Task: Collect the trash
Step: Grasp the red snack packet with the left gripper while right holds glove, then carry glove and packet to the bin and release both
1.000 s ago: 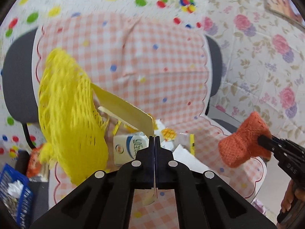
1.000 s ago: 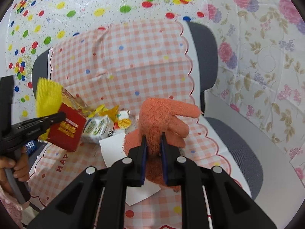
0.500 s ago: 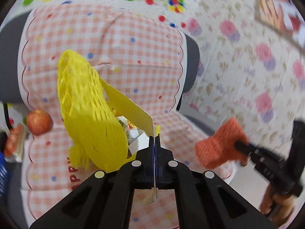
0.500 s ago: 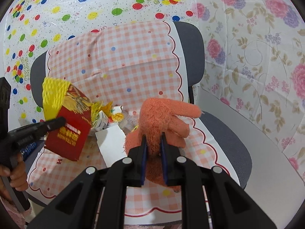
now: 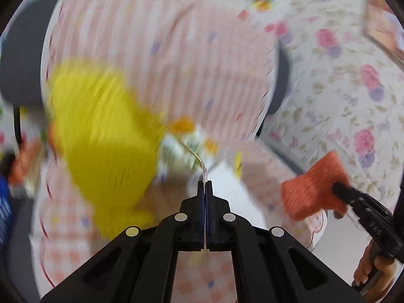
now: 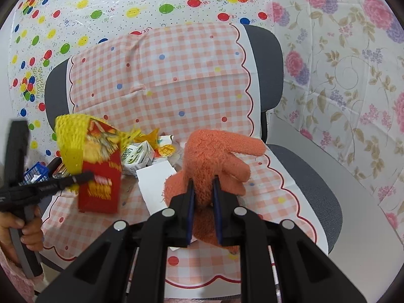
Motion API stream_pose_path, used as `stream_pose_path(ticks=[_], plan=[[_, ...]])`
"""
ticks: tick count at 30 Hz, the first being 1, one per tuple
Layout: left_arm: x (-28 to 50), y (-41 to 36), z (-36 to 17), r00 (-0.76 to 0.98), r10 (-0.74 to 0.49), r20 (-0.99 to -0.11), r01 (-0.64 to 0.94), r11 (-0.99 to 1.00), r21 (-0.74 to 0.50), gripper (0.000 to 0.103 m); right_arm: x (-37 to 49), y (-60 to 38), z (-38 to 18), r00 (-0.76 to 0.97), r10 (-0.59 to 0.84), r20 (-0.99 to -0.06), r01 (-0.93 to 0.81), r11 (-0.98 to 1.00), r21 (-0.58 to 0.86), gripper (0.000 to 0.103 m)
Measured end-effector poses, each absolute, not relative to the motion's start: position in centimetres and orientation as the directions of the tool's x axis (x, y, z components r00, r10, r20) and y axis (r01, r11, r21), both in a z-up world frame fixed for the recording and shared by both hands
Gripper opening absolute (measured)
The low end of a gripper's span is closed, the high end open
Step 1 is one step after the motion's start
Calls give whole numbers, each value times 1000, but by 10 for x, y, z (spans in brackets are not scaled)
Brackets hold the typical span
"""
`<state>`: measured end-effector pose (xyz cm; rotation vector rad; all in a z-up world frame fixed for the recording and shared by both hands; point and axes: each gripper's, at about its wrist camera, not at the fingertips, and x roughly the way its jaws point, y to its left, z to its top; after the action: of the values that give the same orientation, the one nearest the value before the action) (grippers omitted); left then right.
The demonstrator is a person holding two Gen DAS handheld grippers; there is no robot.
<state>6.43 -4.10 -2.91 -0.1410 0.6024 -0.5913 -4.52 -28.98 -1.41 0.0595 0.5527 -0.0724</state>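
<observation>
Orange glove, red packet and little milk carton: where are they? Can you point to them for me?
orange glove (image 6: 214,156): right wrist view, on its fuzzy palm.
red packet (image 6: 101,184): right wrist view, on its red front.
milk carton (image 6: 135,155): right wrist view, on its printed side.

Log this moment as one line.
left hand-held gripper: shut on red packet | right hand-held gripper: shut on orange glove | above chair

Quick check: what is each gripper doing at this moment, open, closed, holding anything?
Left gripper: jaws closed on the red card packet with yellow foam net.
Right gripper: jaws closed on the orange glove.
</observation>
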Motion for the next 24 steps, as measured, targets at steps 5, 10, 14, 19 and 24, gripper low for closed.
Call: stream_pose_path(ticks=[5,10,14,19,24], plan=[[45,-30,25,638,-726,-258,650,687,-326,0,-48,-299,-12,853,-71,-517,110,993,46,13],[48,-51,9,617,-679,-398,640,727,-249,0,-50,-302,-15,853,-72,-517,118,991,57,13],[51,-71,-14,613,-581,-535,596,785,-169,0,-51,-305,-12,852,-84,-517,131,990,55,13],[60,-70,-15,581,-627,-519,598,761,-251,1,-61,-311,-7,858,-102,-503,148,988,51,13],[58,-85,15,589,-673,-448,635,728,-258,1,-67,-320,-1,866,-122,-485,172,983,61,13]])
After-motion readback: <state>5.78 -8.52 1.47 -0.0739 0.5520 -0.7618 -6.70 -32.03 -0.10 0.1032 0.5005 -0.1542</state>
